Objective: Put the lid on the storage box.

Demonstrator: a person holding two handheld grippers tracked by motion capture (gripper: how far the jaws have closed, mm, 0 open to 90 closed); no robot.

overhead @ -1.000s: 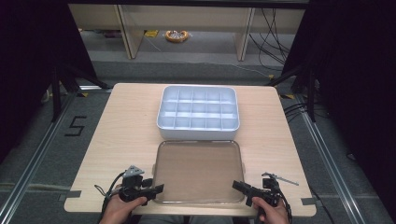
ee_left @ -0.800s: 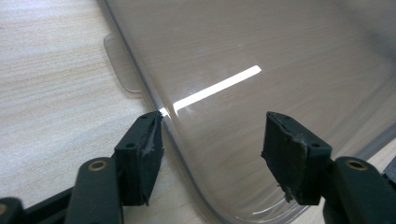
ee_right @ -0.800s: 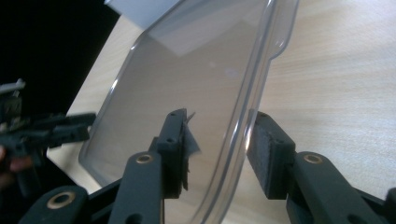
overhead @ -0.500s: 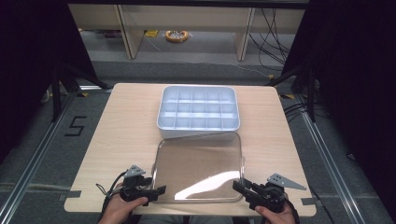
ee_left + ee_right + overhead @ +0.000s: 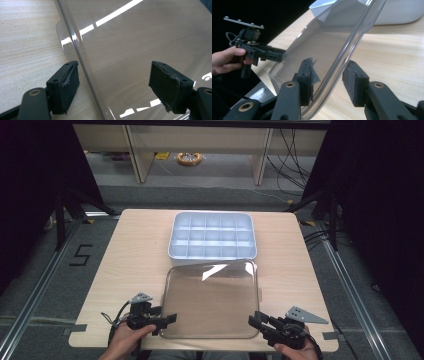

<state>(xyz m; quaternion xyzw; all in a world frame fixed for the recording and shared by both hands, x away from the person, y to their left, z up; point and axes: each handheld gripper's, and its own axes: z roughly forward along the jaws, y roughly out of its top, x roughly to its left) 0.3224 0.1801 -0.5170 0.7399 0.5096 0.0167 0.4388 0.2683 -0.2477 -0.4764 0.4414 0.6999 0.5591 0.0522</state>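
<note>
Clear plastic lid is seen in the lower middle of the high view, over the near half of the wooden table, its far edge just below the white compartment box at the centre of the frame. At the lower right of that view the right gripper is clamped on the lid's near right corner; in the right gripper view the lid's curved rim is pinched between the two black pads and the lid is tilted up off the table. At the lower left of the high view the left gripper is placed at the lid's near left corner. Its jaws have just been opening, and in the left gripper view they are held wide apart, with the lid's edge between them and neither pad pressed on it.
</note>
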